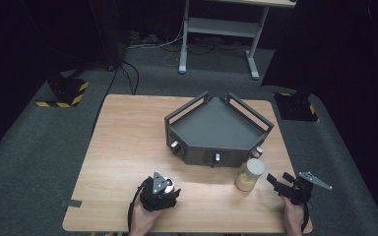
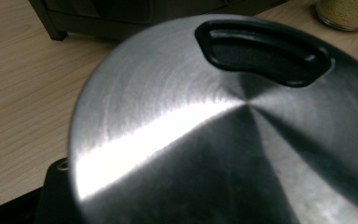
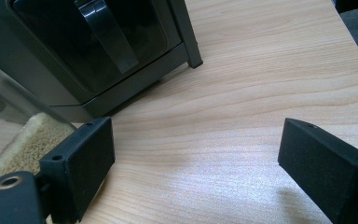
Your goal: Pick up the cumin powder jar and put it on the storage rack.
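A round brushed-steel lid (image 2: 168, 126) with a black handle (image 2: 261, 51) sits very close in the left gripper view, over the jaws. In the high view my left gripper (image 1: 169, 189) stands near the table's front edge with that shiny steel piece (image 1: 170, 184) at its tip, and it looks shut on it. A clear jar of pale yellow grains (image 1: 250, 175) with a white cap stands at the front right. Just right of the jar, my right gripper (image 1: 278, 182) hangs low over the wood, open (image 3: 196, 158), with bare table between its pads.
A dark grey five-sided box (image 1: 216, 129) with railings and front knobs stands at the middle of the wooden table (image 1: 128, 142), behind the jar. It also appears as the box (image 3: 74, 56) close ahead of the right gripper. A white desk frame (image 1: 221, 29) stands on the floor beyond.
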Demonstrator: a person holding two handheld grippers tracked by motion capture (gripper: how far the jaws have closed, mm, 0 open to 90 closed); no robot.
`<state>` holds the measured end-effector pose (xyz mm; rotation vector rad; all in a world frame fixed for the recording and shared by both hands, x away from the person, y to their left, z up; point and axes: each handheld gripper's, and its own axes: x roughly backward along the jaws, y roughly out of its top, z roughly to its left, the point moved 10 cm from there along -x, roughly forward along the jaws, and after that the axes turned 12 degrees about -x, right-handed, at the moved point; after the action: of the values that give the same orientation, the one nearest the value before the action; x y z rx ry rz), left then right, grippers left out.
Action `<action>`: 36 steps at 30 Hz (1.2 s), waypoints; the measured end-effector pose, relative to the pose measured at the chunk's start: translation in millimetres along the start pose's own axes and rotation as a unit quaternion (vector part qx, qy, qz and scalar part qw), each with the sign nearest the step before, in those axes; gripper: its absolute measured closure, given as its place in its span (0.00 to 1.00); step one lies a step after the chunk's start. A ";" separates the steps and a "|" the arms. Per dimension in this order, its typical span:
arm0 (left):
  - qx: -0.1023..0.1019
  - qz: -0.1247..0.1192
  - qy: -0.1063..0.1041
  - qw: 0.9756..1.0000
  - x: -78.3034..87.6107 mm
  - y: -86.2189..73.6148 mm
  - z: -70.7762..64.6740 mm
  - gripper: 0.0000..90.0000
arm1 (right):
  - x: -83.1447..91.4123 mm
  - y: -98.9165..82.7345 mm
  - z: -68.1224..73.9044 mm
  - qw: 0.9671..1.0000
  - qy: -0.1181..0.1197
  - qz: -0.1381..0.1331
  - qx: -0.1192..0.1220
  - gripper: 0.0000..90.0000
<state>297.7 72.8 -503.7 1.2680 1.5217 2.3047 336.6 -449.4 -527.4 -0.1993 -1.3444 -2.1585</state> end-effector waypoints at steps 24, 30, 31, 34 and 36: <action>0.000 -0.001 0.001 1.000 10.1 16.5 -2.4 0.35 | 0.3 -0.3 0.1 1.000 -0.001 -0.002 0.000 0.11; 0.003 -0.001 -0.001 1.000 15.2 24.7 -2.3 0.35 | 0.7 -0.7 0.2 1.000 0.000 -0.005 0.002 0.11; 0.003 -0.001 -0.001 1.000 15.2 24.7 -2.3 0.35 | 0.7 -0.8 0.2 1.000 0.000 -0.005 0.002 0.11; 0.005 0.000 -0.005 1.000 18.4 30.3 -1.9 0.35 | 0.6 -0.6 0.1 1.000 0.000 -0.004 0.002 0.11; -0.001 0.004 -0.007 1.000 20.3 32.9 0.5 0.35 | 0.6 -0.7 0.2 1.000 0.000 -0.005 0.002 0.11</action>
<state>296.1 66.9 -465.5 1.2895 1.5111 2.2959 335.7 -449.2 -527.6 -0.1921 -1.3513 -2.1635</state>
